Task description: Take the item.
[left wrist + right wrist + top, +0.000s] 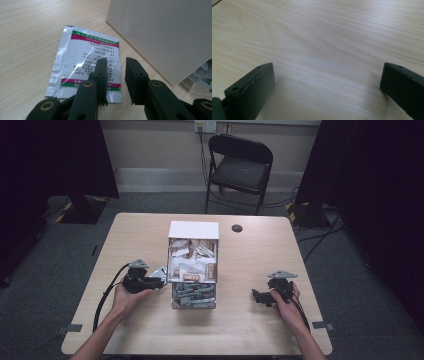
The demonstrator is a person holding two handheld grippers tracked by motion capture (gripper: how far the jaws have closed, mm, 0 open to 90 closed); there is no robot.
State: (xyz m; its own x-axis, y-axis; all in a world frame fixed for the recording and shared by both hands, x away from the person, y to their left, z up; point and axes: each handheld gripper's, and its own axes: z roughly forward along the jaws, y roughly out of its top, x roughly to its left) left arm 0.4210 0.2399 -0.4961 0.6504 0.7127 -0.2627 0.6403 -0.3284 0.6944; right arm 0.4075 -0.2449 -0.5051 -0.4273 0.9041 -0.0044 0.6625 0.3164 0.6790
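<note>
A person is sitting at a pale wooden worktop (pixel 250 320) with 1 gripper in each hand. The left gripper (pixel 116 75) is hovering low beside the white box (pixel 193 265) in the middle of the worktop, its jaws standing a narrow gap apart and gripping nothing. Just under and ahead of its tips, a flat silver sachet (pixel 86 65) with green and red bands and printed text is lying on the wood, close to the box's plain white side wall (pixel 162 32). From above, the box is showing an open top crowded with more small packets (pixel 192 257), and a clear front section (pixel 194 296) holding darker ones.

The right gripper (pixel 265 296) is resting well apart from the box, near the right edge, pointing toward the centre. Its jaws are spread wide, with bare wood grain (pixel 324 50) lying between them.

Beyond the worktop, a black folding chair (pixel 240 167) is standing by the wall.
</note>
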